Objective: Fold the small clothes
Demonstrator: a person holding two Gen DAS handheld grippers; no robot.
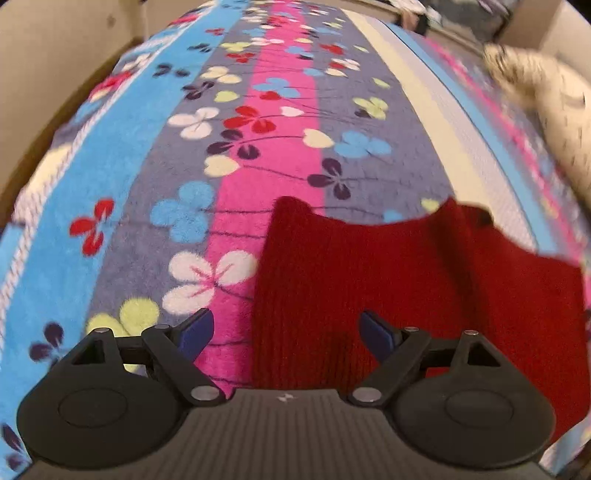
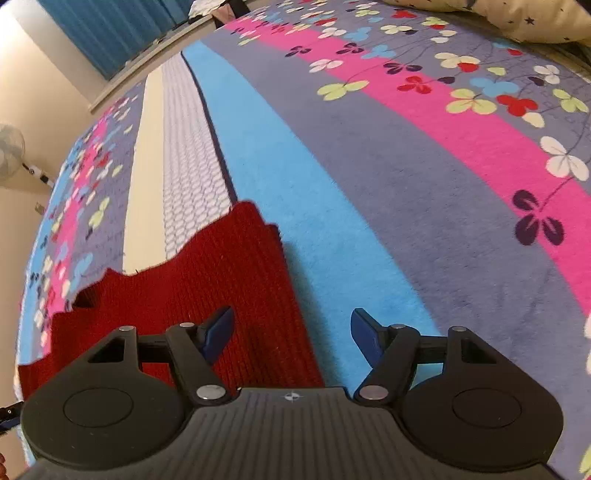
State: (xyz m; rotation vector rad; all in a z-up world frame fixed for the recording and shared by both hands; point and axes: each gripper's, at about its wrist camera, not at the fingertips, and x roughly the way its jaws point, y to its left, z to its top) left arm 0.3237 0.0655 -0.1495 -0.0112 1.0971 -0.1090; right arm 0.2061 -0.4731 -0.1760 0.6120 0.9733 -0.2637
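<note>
A small dark red knitted garment point(image 1: 406, 280) lies flat on a striped, flowered blanket point(image 1: 266, 122). My left gripper point(image 1: 286, 328) hangs over the garment's left edge with its jaws wide apart; the right blue pad point(image 1: 376, 334) is over the red knit, the left pad point(image 1: 197, 332) over the pink stripe. Nothing is pinched. In the right wrist view the same red garment point(image 2: 207, 288) fills the lower left. My right gripper point(image 2: 291, 334) stands open over its right edge, its left pad point(image 2: 218, 334) above the knit and its right pad point(image 2: 367, 338) above the blue stripe.
The blanket point(image 2: 424, 192) covers a bed that stretches far ahead in both views. A cream star-patterned cloth point(image 1: 554, 110) lies at the right, also the cream cloth point(image 2: 517, 18) at top right. Blue curtains point(image 2: 110, 29), a fan point(image 2: 9, 151) and beige walls border the bed.
</note>
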